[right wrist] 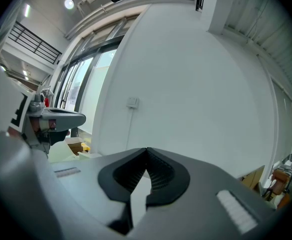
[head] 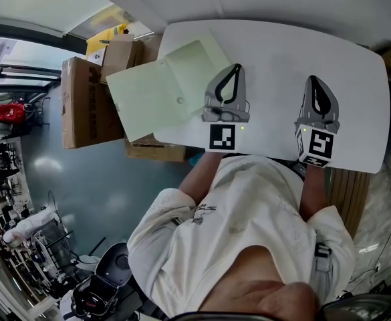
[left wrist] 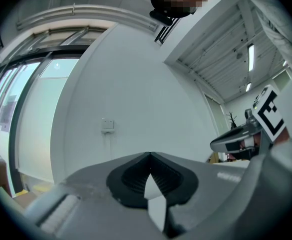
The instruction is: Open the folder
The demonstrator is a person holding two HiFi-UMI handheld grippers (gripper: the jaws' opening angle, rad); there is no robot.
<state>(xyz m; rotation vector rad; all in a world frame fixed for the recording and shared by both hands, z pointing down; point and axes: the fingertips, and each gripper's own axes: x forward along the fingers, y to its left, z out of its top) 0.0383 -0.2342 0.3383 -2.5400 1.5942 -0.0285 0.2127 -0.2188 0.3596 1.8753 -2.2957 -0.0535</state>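
Person's white shirt (head: pixel 235 206) fills the lower frame. Upper left: pale green folder (head: pixel 156 92) lies flat, overhanging the white surface (head: pixel 275 52) edge. Just right of it, left gripper (head: pixel 235 67), fingers closed, empty. Further right, right gripper (head: pixel 314 80), fingers likewise closed, empty.

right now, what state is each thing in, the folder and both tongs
folder: open, panels spread flat, hanging over the edge of the table
left tongs: shut, empty, at the folder's right edge
right tongs: shut, empty, over bare table, away from the folder
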